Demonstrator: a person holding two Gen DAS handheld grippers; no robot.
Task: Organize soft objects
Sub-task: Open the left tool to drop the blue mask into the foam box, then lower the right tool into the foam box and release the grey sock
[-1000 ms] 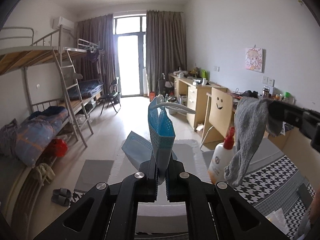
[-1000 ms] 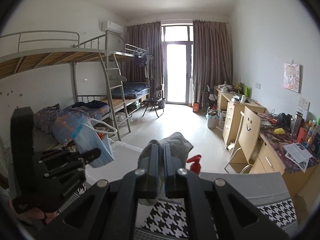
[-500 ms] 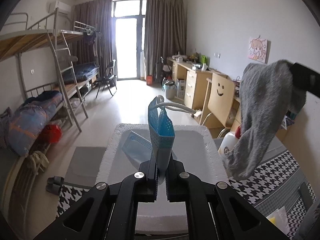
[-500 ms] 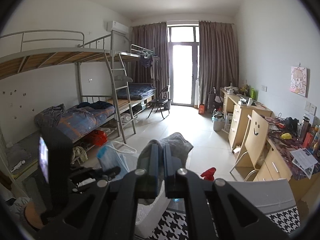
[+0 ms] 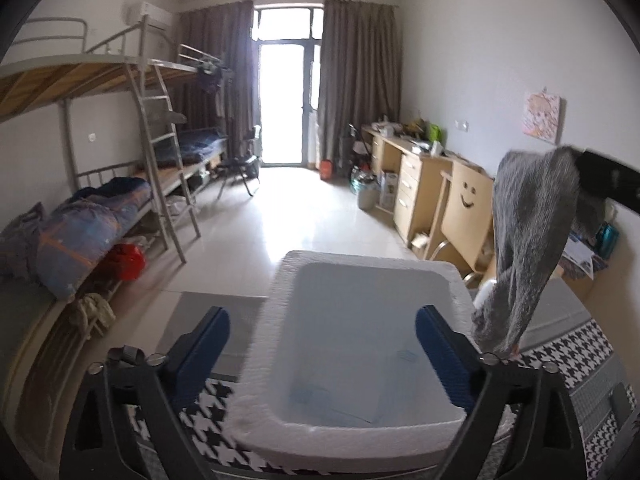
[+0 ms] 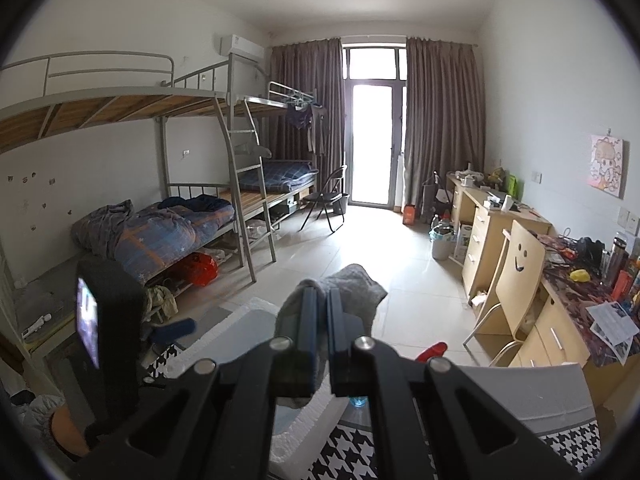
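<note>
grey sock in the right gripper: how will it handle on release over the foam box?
Likely floppy: the grey sock hangs limp from the right gripper. Probably light, so it may drop slowly and crumple. It hangs by the foam box edge, so it might catch the rim.

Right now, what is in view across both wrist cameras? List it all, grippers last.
Foam box: one, white, on the houndstooth cloth under the left gripper.
Face masks: pale blue, count unclear, on the box floor.
Sock: one, grey, hanging from the right gripper.
Houndstooth cloth: one, black and white, under the box.
Spray bottle: one, red top, beside the box.
Chair: one, wooden, smiley face, by the desk.
Left gripper: black, open over the box.
Right gripper: black, shut on the sock.
</note>
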